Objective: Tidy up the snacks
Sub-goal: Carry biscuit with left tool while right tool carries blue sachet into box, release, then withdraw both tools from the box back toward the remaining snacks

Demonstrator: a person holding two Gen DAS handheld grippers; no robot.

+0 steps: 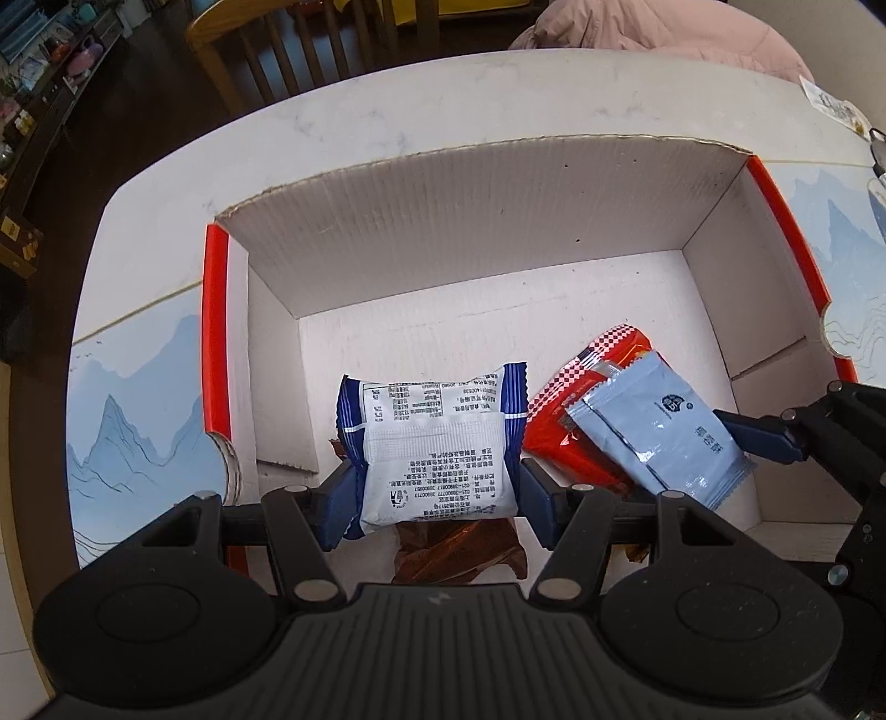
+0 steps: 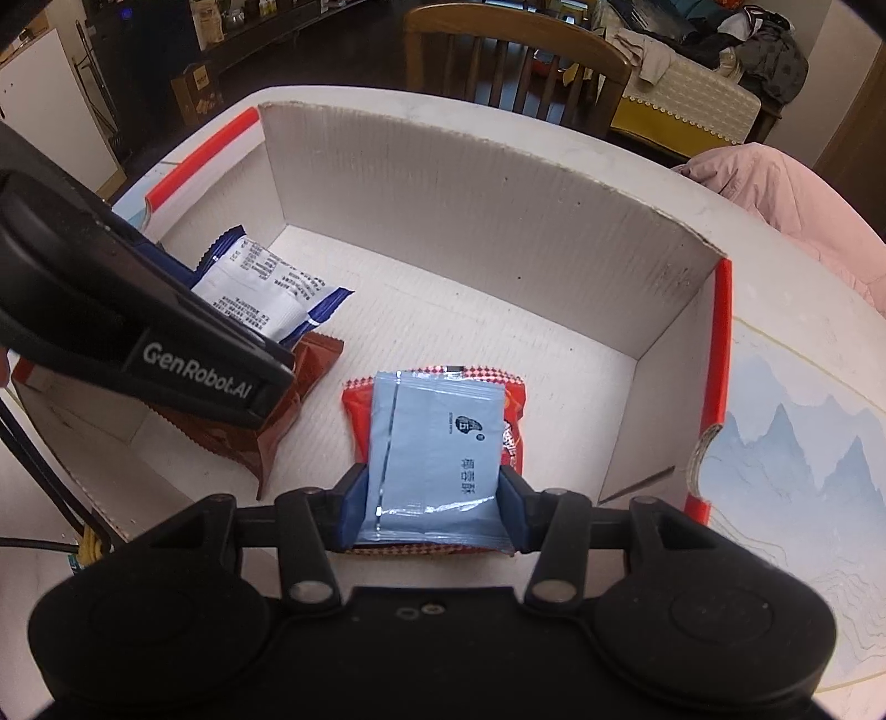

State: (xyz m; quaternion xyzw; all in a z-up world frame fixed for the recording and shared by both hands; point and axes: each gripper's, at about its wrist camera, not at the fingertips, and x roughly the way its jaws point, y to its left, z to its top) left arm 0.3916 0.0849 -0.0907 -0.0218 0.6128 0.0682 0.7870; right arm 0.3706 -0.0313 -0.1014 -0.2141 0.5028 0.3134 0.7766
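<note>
We list, inside the cardboard box (image 1: 476, 221): left gripper (image 1: 437, 490) clamping the white-and-blue packet (image 1: 437, 443) over a brown packet (image 1: 459, 554); right gripper (image 2: 432, 507) clamping the pale blue sachet (image 2: 437, 443) above a red packet (image 2: 512, 415).

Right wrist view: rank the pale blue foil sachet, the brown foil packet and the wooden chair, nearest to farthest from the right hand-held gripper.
1. Pale blue foil sachet: between the right hand-held gripper's pads, on top of a red packet.
2. Brown foil packet: to the left, on the cardboard box's floor.
3. Wooden chair: beyond the box's far wall, behind the table.
</note>
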